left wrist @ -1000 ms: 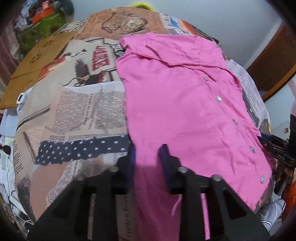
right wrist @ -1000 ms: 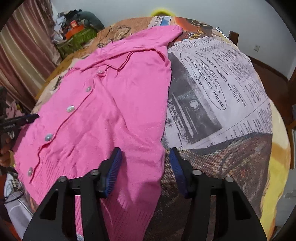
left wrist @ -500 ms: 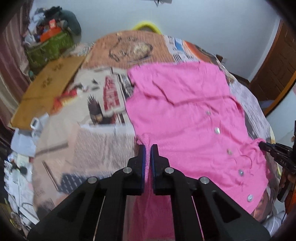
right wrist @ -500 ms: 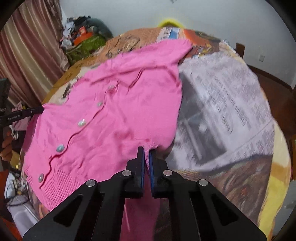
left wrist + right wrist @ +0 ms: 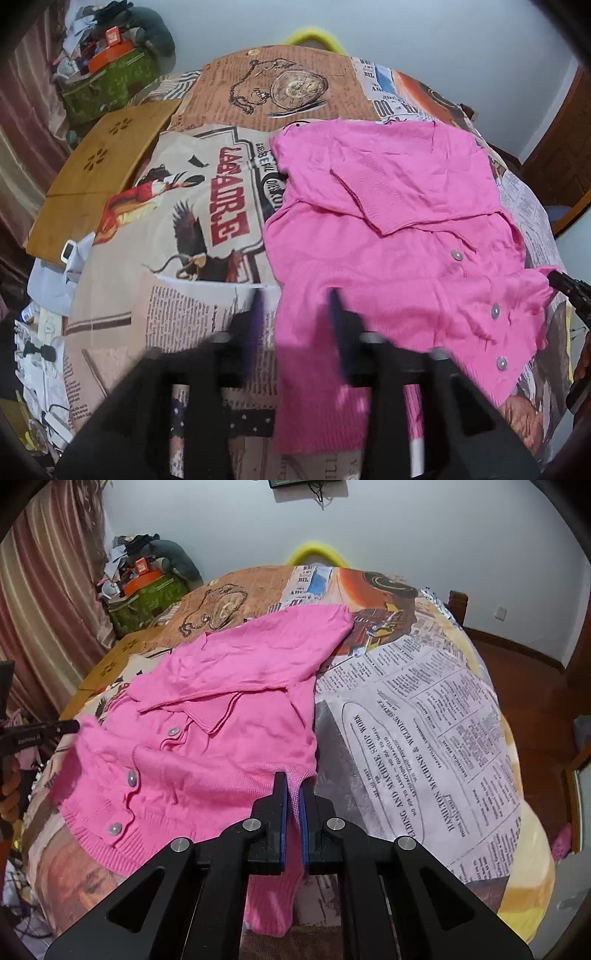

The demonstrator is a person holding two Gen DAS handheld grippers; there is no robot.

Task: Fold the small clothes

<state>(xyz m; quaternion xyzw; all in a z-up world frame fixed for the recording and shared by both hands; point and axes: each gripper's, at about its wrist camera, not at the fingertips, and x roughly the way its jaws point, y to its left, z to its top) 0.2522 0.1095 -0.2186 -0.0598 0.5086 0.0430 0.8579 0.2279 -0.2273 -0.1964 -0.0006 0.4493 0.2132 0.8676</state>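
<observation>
A pink knit cardigan [image 5: 229, 738] lies spread on the counter [image 5: 424, 746], which is draped with a cloth printed like old newspapers. In the right wrist view the print reads, upside down, "HAMILTON MACHINE & WELDING SERVICE" and "MACHINE SHOP WORK" inside an oval. In the left wrist view the cloth shows large red block letters, reversed and hard to read, beside an eagle, and farther off a pocket watch [image 5: 299, 86] on a chain against a brown ground.

The cardigan is fine-ribbed at the hem, with a row of round pearly buttons [image 5: 131, 777] down its front and a flat collar; one sleeve is folded across the far chest. Its near hem hangs over the counter's near edge.

The right hand-held gripper [image 5: 292, 794] has its blue-padded jaws together, clamped on the cardigan's near right hem corner, which is pulled up into a small peak between the pads. The left hand-held gripper [image 5: 295, 321] is blurred; its jaws are opening, and the cardigan's left hem edge lies in the gap, the pads not pressing on it.

At the far left, a tan wooden board [image 5: 96, 181] with flower-shaped cutouts sits beside the cloth, and beyond it a green bag [image 5: 107, 81] under piled clutter. A yellow rounded object [image 5: 314, 554] shows past the counter's far edge.
</observation>
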